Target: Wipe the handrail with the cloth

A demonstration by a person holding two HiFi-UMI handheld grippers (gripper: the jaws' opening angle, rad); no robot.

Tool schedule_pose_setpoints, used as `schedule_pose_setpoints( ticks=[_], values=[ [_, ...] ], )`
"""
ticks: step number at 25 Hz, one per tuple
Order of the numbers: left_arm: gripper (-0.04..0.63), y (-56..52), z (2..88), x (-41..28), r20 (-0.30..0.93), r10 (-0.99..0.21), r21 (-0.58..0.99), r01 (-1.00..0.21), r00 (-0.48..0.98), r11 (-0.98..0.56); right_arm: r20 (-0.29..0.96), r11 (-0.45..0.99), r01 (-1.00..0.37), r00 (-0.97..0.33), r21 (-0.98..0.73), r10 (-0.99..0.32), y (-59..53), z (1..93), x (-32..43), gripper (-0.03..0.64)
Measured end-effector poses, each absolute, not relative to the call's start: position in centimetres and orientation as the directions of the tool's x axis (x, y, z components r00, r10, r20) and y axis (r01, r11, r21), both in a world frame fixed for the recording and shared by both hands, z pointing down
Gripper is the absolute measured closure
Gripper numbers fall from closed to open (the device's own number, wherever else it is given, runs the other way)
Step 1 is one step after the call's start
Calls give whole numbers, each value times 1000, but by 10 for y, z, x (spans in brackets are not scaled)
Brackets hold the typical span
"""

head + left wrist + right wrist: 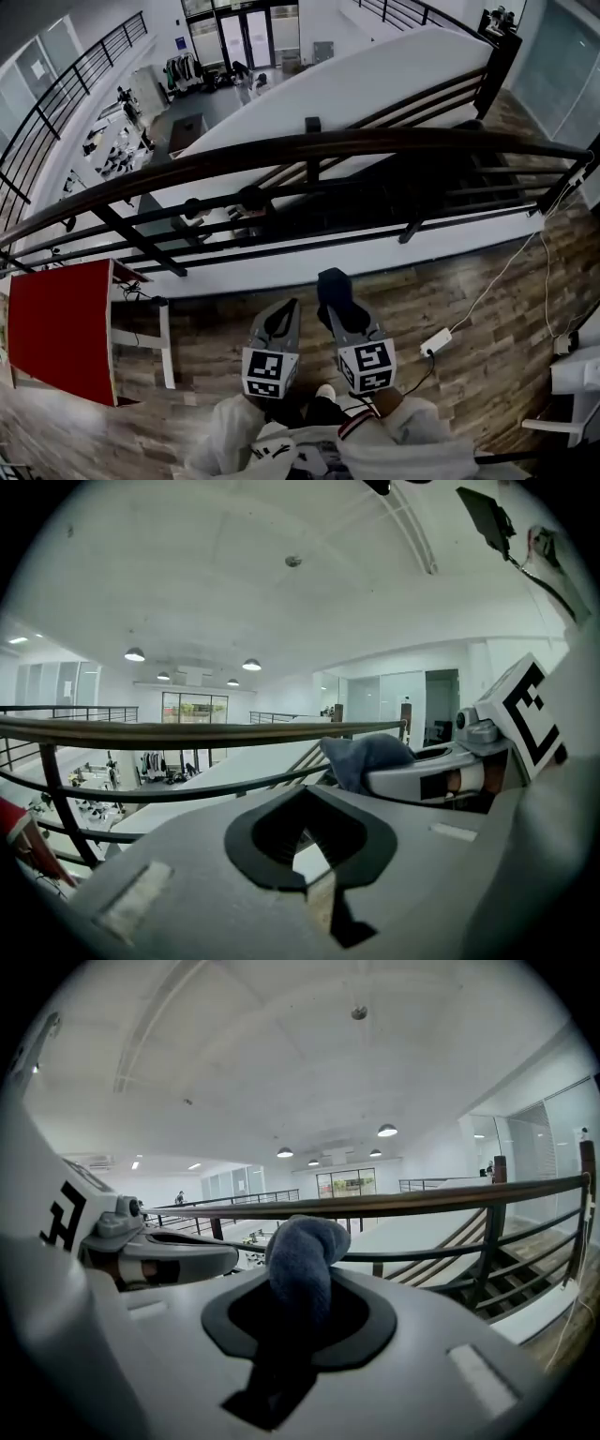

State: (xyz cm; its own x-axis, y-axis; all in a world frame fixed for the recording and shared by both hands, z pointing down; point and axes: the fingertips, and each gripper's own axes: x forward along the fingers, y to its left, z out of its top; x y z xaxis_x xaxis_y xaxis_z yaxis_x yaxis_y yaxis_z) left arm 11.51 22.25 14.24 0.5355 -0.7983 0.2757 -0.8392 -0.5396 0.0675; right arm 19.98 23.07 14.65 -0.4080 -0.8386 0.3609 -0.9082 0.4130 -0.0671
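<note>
Right gripper (336, 292) clamps the blue cloth (302, 1255); left gripper (284, 317) closed, empty. Handrail (375, 142) lies ahead, apart from both; wiping apparently not begun.

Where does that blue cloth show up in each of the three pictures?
Head view: cloth just below centre, at the tip of the right gripper.
Left gripper view: right of centre, just below the handrail.
Right gripper view: dead centre, pinched in the jaws.
Shared landmark: the dark handrail crosses all three.
</note>
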Motion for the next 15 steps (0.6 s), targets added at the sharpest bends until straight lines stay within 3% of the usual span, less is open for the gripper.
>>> schedule_pose_setpoints(
  ticks=[15],
  values=[
    [592, 254, 103, 67, 266, -823, 35, -858, 502, -512, 289, 444, -893, -444, -71, -848, 270, 89, 152, 528]
  ],
)
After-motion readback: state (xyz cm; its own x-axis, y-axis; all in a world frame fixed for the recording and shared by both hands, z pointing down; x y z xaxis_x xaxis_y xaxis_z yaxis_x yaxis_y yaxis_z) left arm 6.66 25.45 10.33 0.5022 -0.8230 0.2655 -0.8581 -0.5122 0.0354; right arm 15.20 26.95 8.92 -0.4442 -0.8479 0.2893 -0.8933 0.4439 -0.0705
